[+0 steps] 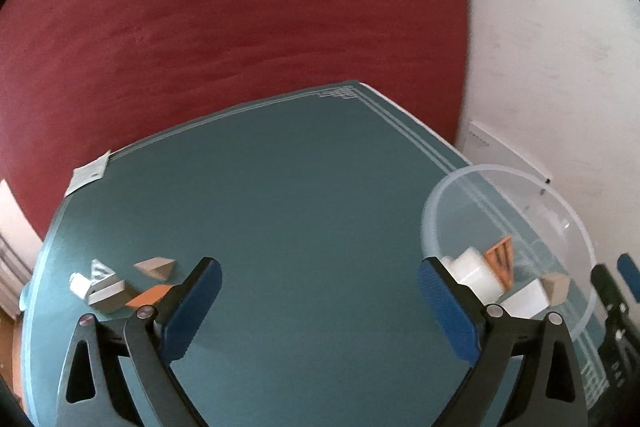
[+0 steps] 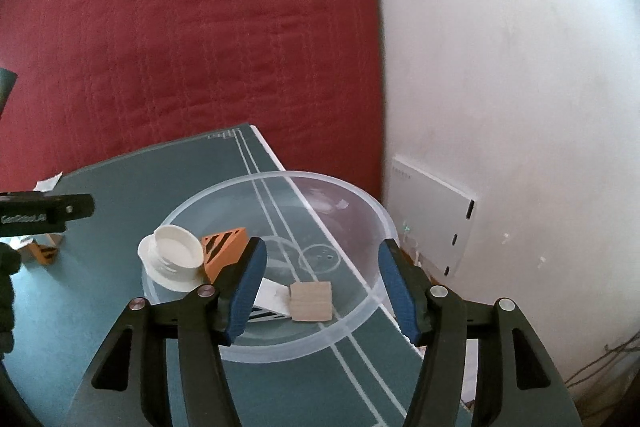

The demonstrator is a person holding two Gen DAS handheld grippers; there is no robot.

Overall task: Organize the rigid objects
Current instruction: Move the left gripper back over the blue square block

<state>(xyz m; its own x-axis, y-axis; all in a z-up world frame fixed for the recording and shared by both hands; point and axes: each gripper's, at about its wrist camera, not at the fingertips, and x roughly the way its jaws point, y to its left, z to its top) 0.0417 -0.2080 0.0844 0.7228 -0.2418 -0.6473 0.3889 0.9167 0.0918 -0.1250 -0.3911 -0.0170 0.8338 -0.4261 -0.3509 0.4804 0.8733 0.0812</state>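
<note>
- The left hand-held gripper [image 1: 320, 307] hangs above the teal mat-covered worktop [image 1: 304, 195], its blue-padded fingers [image 1: 192, 311] spread wide with nothing between them.
- The right hand-held gripper [image 2: 322, 287] is likewise spread wide and empty, poised over the clear round plastic bowl [image 2: 280, 351], which sits at the worktop's right edge.
- Inside the bowl, on its left side, stands a white round plastic cap-like piece [image 2: 172, 259], open face up.
- Touching the cap's right side is an orange wedge block with black stripes [image 2: 224, 251].
- Nearer in the bowl lies a pale wooden square-faced block [image 2: 311, 301]; just left of it is a white block with black stripes [image 2: 269, 301], partly hidden behind the right gripper's left finger.
- In the left wrist view, a cluster of pieces remains on the worktop at the near left: a pale wooden wedge [image 1: 157, 267], a grey-and-white striped triangular block [image 1: 100, 273], a small white piece [image 1: 79, 285], a pale flat block [image 1: 107, 297] and an orange flat piece [image 1: 148, 297].
- The cluster lies well apart from the bowl, just left of the left gripper's left finger.
- A small white paper tag [image 1: 88, 175] lies at the worktop's far left edge.
- Behind the worktop is a dark red fabric surface [image 1: 240, 7]; to the right is a white wall [image 2: 500, 67].
</note>
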